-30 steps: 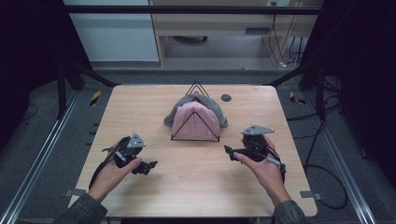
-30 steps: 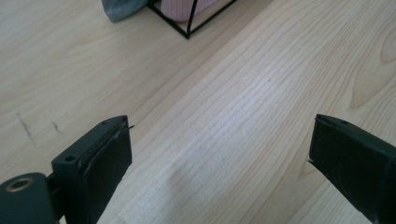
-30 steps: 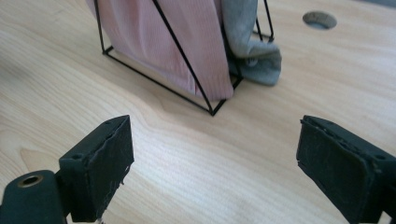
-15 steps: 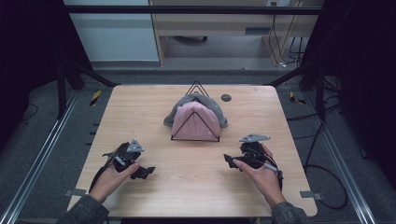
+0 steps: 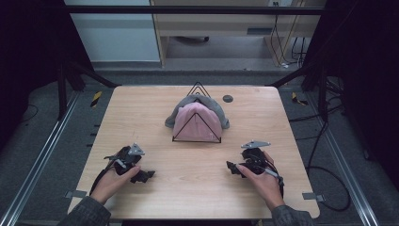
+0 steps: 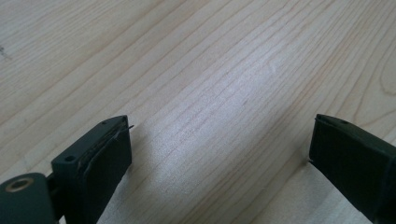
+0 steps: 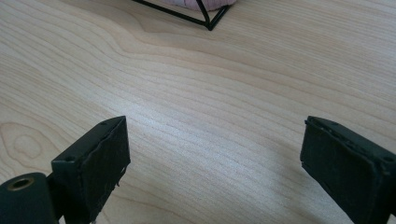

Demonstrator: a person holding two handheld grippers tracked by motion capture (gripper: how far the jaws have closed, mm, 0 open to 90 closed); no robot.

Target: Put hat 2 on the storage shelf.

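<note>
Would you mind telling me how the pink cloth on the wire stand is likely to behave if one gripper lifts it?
The pink cloth drapes in a rounded fold over the black wire stand, so it is probably soft and would sag from a single pinch. It looks light. The thin open stand may shift or tip if the cloth snags on it.

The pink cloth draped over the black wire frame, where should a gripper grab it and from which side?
Grip the pink cloth at its raised top, coming down from above: it peaks there over the black wire frame, while the lower edges lie behind the wires.
</note>
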